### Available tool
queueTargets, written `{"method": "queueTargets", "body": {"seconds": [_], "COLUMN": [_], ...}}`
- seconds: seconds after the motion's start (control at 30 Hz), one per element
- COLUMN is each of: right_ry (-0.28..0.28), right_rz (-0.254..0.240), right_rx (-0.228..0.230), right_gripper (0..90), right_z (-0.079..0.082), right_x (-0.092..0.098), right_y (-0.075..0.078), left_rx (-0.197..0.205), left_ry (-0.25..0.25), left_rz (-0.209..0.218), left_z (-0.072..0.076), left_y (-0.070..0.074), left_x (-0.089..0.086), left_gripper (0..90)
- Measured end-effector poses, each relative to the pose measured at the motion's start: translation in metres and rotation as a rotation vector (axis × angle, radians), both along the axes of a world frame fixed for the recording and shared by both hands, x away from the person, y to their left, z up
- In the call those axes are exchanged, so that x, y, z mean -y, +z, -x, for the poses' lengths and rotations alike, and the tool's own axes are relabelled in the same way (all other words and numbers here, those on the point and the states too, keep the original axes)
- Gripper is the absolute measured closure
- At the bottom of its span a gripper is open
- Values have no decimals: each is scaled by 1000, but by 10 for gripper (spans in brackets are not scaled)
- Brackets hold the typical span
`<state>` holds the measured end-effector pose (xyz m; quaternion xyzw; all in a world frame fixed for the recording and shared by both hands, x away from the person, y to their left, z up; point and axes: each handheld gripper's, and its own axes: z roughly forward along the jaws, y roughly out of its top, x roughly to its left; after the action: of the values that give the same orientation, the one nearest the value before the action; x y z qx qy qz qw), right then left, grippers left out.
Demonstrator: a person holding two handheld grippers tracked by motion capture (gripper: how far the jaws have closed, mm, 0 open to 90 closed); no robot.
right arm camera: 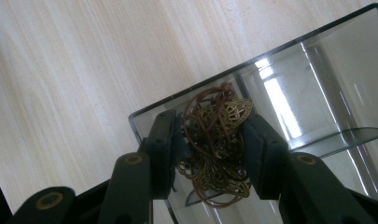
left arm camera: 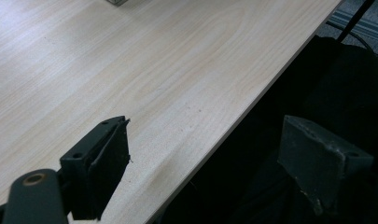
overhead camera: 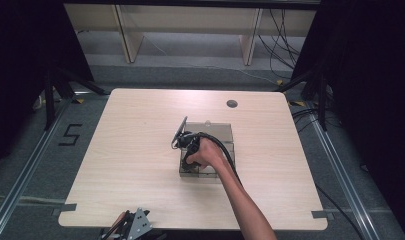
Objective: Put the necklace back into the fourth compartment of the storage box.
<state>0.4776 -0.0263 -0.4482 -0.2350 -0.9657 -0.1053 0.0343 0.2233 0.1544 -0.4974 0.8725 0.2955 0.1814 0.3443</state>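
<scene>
Two grippers: the right gripper (right arm camera: 213, 154) is clenched on a tangle of filigree jewellery (right arm camera: 217, 149); the left gripper (left arm camera: 214, 168) hangs released, jaws wide apart with nothing between them, over the near table (left arm camera: 130, 70) edge.
Where the jewellery is: pinched between the right jaws, brass openwork pieces wound with a reddish-brown cord, held right over a corner compartment of the smoky clear organiser box (right arm camera: 317, 93).
Risk, snagging: loops of cord bulge out above and below the pads; on letting go, I judge a loop could catch on a jaw and ride back up with it.
Risk, partial grip: the pads seem to press only the middle of the bundle, so a loose piece could slide out and land on the table beside the box wall.
Risk, box shift: the box is light-looking; a jaw knocking its wall or a divider could push it across the table.
Hard to make out, high view: the hand (overhead camera: 202, 156) and cable cover the right gripper's jaws and most of the box (overhead camera: 225, 135).
Hard to make out, count: how many separate pieces are in the tangle cannot be told.
Cut off: the bundle's lower end is hidden between the jaws; the left gripper (overhead camera: 132, 225) is cropped at the bottom of the high view.
</scene>
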Motion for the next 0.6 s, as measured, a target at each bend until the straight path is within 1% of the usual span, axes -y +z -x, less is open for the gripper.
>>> {"method": "queueTargets", "body": {"seconds": [0.03,0.07,0.13,0.17,0.2,0.23,0.27,0.3,0.33,0.37,0.4,0.43,0.47,0.5,0.53,0.57,0.6], "right_ry": [-1,0,-16,-10,-11,-16,-8,-11,-17,-13,-13,-27,-45,-32,-27,-22,-33], "right_rz": [-2,-1,4,5,2,10,12,7,1,2,3,5,1,-15,-19,-27,-25], "right_rx": [4,-5,-11,-7,-12,-22,-19,-16,-20,-22,-20,-24,-39,-38,-22,-26,-29], "right_gripper": [593,593,593,593,593,592,592,592,591,590,588,578,565,555,541,535,524], "right_z": [-1,-1,-1,-2,-2,-2,-3,-4,-5,-5,-5,-5,-4,-5,-7,-7,-7], "right_x": [1,0,-1,-1,-1,-1,-2,-1,-2,-2,-2,-2,-2,-1,1,2,3], "right_y": [-1,-2,-3,-3,-5,-7,-7,-9,-9,-9,-9,-9,-8,-8,-6,-5,-2], "left_rx": [10,9,7,3,-4,8,0,-1,-13,8,33,5,-11,-19,-12,-3,8], "left_ry": [36,33,32,17,4,-6,3,3,12,31,12,29,12,11,15,12,29], "left_rz": [12,11,11,3,1,-4,2,2,9,9,-9,8,4,8,8,3,5], "left_z": [2,2,1,0,0,0,0,0,1,2,0,2,1,1,1,1,2], "left_y": [-2,-2,-2,-1,0,0,0,0,-1,-2,-1,-2,-1,0,-1,-1,-2], "left_x": [2,2,2,1,0,0,0,0,1,2,1,2,1,0,1,1,2], "left_gripper": [157,157,157,157,157,157,157,157,157,157,157,157,157,157,157,157,157]}}
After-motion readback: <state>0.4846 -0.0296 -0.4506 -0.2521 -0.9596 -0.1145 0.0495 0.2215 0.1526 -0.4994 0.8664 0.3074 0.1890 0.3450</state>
